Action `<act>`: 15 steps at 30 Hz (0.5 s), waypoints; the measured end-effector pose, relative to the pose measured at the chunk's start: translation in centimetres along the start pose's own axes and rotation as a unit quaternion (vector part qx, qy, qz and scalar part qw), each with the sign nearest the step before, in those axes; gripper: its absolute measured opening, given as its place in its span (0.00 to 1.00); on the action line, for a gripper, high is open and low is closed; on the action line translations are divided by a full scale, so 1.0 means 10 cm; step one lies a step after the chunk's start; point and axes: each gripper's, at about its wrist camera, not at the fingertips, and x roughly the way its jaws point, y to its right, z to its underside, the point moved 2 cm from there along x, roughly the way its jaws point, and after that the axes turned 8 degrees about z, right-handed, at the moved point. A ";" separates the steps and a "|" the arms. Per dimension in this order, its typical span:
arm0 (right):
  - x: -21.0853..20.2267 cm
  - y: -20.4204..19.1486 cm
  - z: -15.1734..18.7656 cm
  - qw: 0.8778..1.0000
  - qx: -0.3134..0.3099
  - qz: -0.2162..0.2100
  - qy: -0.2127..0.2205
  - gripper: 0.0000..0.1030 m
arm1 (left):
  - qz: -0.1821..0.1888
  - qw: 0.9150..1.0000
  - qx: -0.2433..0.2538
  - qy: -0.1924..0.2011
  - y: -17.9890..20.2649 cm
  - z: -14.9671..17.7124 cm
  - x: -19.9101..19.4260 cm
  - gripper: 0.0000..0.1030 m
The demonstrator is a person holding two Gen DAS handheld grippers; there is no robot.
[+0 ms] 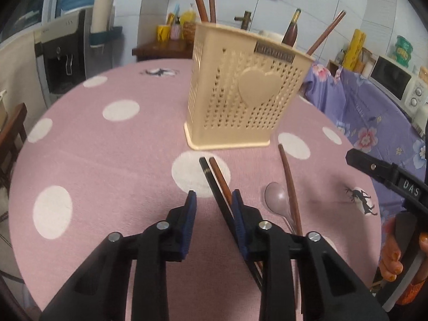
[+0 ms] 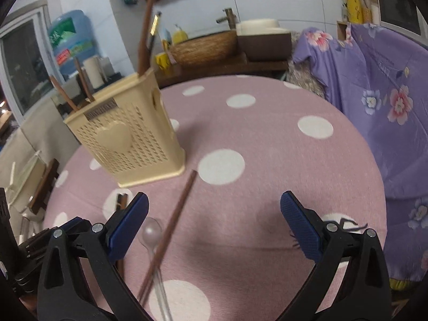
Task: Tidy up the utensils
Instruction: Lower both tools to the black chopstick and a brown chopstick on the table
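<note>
Brown chopstick (image 2: 171,230) lengthwise toward holder (image 2: 128,139)

Water jug (image 2: 71,36), microwave (image 1: 394,80), floral cloth (image 2: 374,101).

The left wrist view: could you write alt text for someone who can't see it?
The left tool reaches over a pink polka-dot tablecloth, a black chopstick and a brown chopstick lying against its right pad. Ahead stands a cream utensil holder with chopsticks inside; a clear spoon lies to the right.
</note>
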 end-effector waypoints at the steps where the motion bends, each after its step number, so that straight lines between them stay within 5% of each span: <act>1: 0.03 0.00 0.03 1.000 -0.001 -0.004 -0.006 0.95 | 0.000 1.000 -0.003 -0.008 -0.01 0.01 0.04 0.23; 15: 0.01 -0.10 0.12 0.999 -0.026 0.030 0.018 0.95 | -0.015 0.999 0.004 -0.035 0.02 0.12 0.24 0.17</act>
